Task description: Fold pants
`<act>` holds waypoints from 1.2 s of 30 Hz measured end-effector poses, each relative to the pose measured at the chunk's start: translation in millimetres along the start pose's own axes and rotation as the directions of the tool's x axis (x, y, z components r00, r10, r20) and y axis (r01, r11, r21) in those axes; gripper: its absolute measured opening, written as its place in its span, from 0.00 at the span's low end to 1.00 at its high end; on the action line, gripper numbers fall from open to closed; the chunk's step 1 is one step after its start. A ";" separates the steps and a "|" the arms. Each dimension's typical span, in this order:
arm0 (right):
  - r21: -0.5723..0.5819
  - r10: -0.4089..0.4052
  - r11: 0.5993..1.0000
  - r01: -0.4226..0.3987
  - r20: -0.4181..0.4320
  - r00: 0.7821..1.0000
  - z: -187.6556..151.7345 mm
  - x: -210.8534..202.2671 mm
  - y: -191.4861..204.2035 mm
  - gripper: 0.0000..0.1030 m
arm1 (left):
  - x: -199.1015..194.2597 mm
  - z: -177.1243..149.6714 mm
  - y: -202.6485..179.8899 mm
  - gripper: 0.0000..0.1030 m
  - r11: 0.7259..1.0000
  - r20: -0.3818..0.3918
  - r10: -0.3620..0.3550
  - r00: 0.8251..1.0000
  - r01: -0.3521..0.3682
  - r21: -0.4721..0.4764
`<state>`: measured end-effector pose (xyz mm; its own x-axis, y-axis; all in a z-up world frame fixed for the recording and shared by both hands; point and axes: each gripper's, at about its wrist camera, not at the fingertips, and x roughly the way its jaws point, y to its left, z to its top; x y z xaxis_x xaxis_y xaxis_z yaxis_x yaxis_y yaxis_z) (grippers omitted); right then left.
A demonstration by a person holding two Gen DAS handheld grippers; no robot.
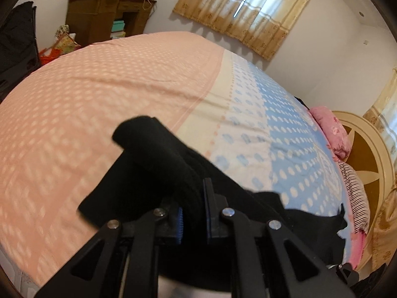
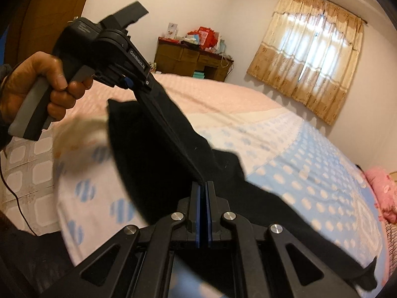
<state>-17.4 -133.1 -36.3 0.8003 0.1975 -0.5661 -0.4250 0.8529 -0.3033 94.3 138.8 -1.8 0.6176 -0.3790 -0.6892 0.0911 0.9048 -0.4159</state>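
Nearest the right wrist lens, the right claw [image 2: 204, 186] is pinched flat on an edge of the black pants [image 2: 158, 149]. The cloth runs up and away to the left claw [image 2: 146, 94], which also grips it (a bunched fold sits between its blue pads). So the pants hang stretched between both claws, long axis from one to the other, lifted above the bed [image 1: 124, 79]. Beyond lies bare sheet, seemingly where the fold goes.
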 end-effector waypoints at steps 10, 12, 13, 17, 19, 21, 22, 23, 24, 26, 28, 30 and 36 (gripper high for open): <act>-0.033 -0.020 0.999 0.017 -0.095 0.995 -32.3 16.8 30.6 0.03 | 12.3 -43.2 17.3 0.21 0.990 0.012 0.123 0.992 -0.124 0.064; -0.034 -0.023 0.999 0.020 -0.112 0.993 -38.2 21.9 31.5 0.03 | 10.8 -46.3 17.2 0.22 0.988 0.031 0.121 0.992 -0.123 0.094; -0.031 -0.022 0.999 0.018 -0.117 0.993 -40.1 23.9 31.9 0.04 | 10.2 -46.0 15.5 0.23 0.985 0.027 0.129 0.991 -0.131 0.114; -0.012 -0.032 0.999 0.031 -0.099 0.995 -45.0 23.4 32.5 0.07 | -2.3 -45.0 22.8 0.27 0.980 0.010 0.158 0.987 -0.158 0.119; -0.003 -0.024 1.000 0.023 -0.098 0.995 -45.0 23.1 29.5 0.09 | -10.3 -45.3 27.6 0.29 0.984 -0.006 0.160 0.987 -0.158 0.082; 0.065 0.055 0.997 -0.048 -0.109 0.992 -43.6 21.4 17.9 0.21 | -23.5 -45.5 25.3 0.48 0.960 0.040 0.270 0.962 -0.272 0.072; 0.118 0.108 0.988 -0.095 -0.108 0.988 -43.1 19.4 9.8 0.38 | -32.0 -44.4 20.7 0.58 0.938 0.093 0.330 0.939 -0.337 0.079; 0.185 0.155 0.973 -0.135 -0.098 0.983 -43.3 16.2 1.1 0.52 | -42.0 -42.3 14.9 0.61 0.914 0.158 0.381 0.911 -0.397 0.087; 0.234 0.184 0.959 -0.160 -0.081 0.980 -43.4 12.1 -5.2 0.54 | -49.7 -39.8 10.0 0.64 0.898 0.204 0.406 0.891 -0.430 0.090; 0.336 0.238 0.917 -0.216 -0.025 0.971 -41.9 -0.3 -23.9 0.55 | -58.3 -34.2 1.3 0.66 0.895 0.258 0.398 0.880 -0.435 0.102; 0.414 0.227 0.885 -0.212 0.013 0.974 -38.7 -13.5 -45.4 0.55 | -55.7 -30.6 -10.4 0.69 0.901 0.284 0.361 0.888 -0.411 0.139; 0.463 0.150 0.874 -0.144 0.023 0.988 -36.9 -26.7 -65.1 0.55 | -45.1 -30.7 -19.2 0.70 0.899 0.286 0.350 0.892 -0.406 0.167; 0.703 -0.183 0.681 0.207 -0.110 0.977 -80.5 -78.2 -196.2 0.55 | 9.2 -41.5 -29.4 0.70 0.923 0.142 0.312 0.939 -0.335 0.190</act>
<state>-30.7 -354.9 5.7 0.8131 -0.0164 -0.5819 0.1735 0.9610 0.2154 64.9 100.7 -20.6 0.7197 -0.0461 -0.6927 0.0254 0.9989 -0.0401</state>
